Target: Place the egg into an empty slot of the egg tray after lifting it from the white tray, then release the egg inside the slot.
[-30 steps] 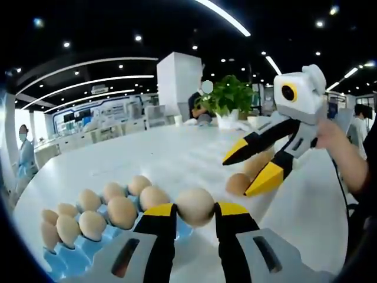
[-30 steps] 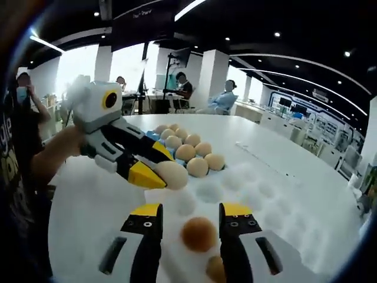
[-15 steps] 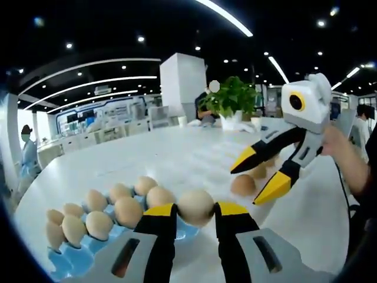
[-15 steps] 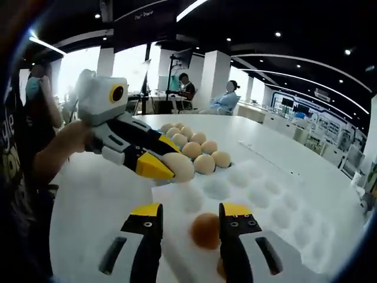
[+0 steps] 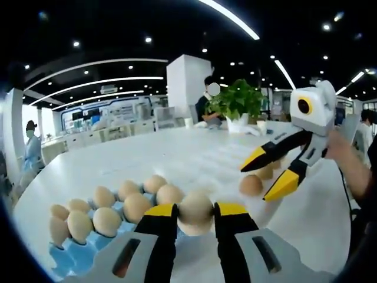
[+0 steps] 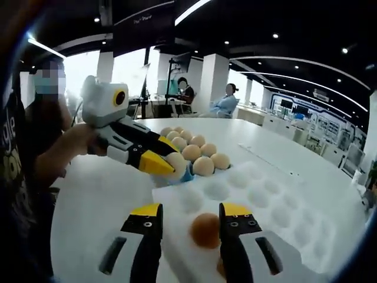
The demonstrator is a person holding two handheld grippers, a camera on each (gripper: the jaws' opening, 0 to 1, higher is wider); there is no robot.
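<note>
My left gripper (image 5: 195, 210) is shut on a pale egg (image 5: 195, 213), held just above the near edge of the blue egg tray (image 5: 73, 257), which carries several eggs. In the right gripper view the left gripper (image 6: 166, 161) and its egg (image 6: 175, 163) hang at the near corner of the blue egg tray (image 6: 186, 173). My right gripper (image 6: 191, 209) stands open over the white tray (image 6: 259, 194), with a brown egg (image 6: 205, 229) between its jaws, untouched. In the left gripper view the right gripper (image 5: 272, 172) hovers open beside a brown egg (image 5: 251, 185).
A round white table (image 5: 147, 159) carries both trays. A potted plant (image 5: 237, 105) stands at its far side. A second brown egg (image 6: 218, 268) lies low in the white tray. People sit and stand in the background; a person's hand (image 6: 79, 141) holds the left gripper.
The left gripper with its egg has moved closer to the blue egg tray and lower. The right gripper has stayed open over the brown egg.
</note>
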